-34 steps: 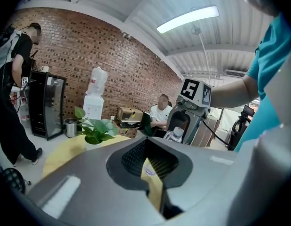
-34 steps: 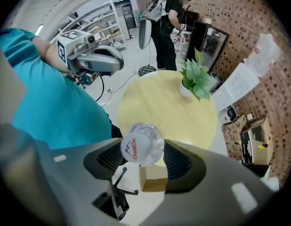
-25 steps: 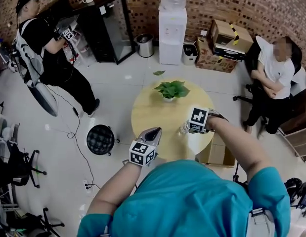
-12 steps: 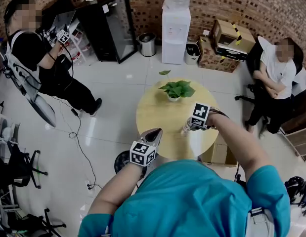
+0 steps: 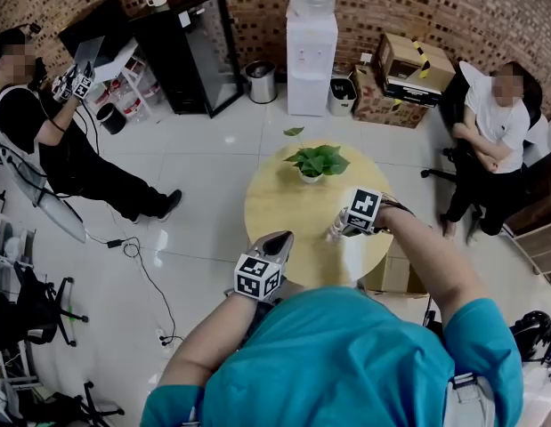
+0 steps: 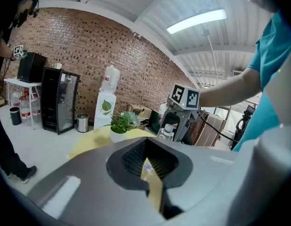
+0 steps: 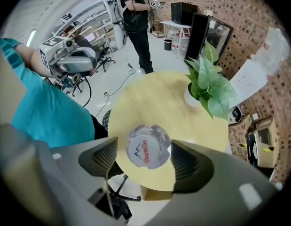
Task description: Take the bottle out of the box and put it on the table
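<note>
A clear plastic bottle (image 5: 335, 230) with a printed white cap (image 7: 148, 147) stands upright on the round yellow table (image 5: 284, 212) near its right edge. My right gripper (image 5: 337, 229) points steeply down over it. Its jaws have just been opening: the bottle is between them, with a gap to each pad (image 7: 106, 160). The left gripper view also shows the bottle (image 6: 168, 131), under the right gripper (image 6: 176, 124). My left gripper (image 5: 278, 241) hovers at the table's near edge, shut and holding nothing.
A potted plant (image 5: 316, 161) sits at the table's far side. A cardboard box (image 5: 395, 276) stands on the floor beside the table at the right. One person sits at the far right (image 5: 489, 140), another stands at the far left (image 5: 52, 140). A water dispenser (image 5: 311, 60) stands by the brick wall.
The person at the far left has moved further left, toward the shelf. My grippers and the bottle have stayed in about the same place at the table.
</note>
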The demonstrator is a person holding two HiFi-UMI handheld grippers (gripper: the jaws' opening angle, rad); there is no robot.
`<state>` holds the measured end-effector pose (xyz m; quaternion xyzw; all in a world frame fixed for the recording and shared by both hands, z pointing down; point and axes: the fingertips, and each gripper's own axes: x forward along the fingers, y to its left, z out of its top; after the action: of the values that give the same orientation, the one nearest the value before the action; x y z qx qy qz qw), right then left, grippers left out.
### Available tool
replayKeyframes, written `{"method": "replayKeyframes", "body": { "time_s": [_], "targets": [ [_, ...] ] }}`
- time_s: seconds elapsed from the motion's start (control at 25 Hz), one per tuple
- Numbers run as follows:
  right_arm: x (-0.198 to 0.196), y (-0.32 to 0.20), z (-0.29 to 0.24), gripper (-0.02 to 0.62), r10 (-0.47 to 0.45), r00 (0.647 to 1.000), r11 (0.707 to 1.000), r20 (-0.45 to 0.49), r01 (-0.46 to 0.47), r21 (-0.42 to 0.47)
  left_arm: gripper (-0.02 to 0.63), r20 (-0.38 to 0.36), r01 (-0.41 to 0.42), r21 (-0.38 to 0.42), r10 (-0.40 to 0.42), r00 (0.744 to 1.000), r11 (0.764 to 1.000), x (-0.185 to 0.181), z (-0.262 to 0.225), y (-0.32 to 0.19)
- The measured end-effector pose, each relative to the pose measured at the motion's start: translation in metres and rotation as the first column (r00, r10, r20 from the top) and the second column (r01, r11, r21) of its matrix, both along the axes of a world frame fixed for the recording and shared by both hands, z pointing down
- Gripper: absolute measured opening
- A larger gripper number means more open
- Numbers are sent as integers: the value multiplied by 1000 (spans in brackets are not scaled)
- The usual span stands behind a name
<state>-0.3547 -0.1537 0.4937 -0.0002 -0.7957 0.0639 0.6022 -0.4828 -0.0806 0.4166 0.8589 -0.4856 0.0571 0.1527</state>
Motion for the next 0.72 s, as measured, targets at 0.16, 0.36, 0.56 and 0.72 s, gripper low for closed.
{"method": "replayKeyframes", "body": {
  "time_s": [0.16,0.36,0.56,0.72],
  "targets": [
    [-2,0,-20,360,21,997,1000,76,-22,14,0,-3,-9,3,9,1000,1000,2,-1,-2],
    [3,9,-65,362,83,979,995,187,-91,33,0,-8,-27,7,27,1000,1000,3,-14,6],
    [19,22,-104,362,200,924,977,326,-212,2,0,-18,-56,14,56,998,998,6,-27,19],
    [38,32,-122,359,323,827,942,460,-327,-75,0,-24,-95,19,96,995,995,14,-29,22]
  ]
}}
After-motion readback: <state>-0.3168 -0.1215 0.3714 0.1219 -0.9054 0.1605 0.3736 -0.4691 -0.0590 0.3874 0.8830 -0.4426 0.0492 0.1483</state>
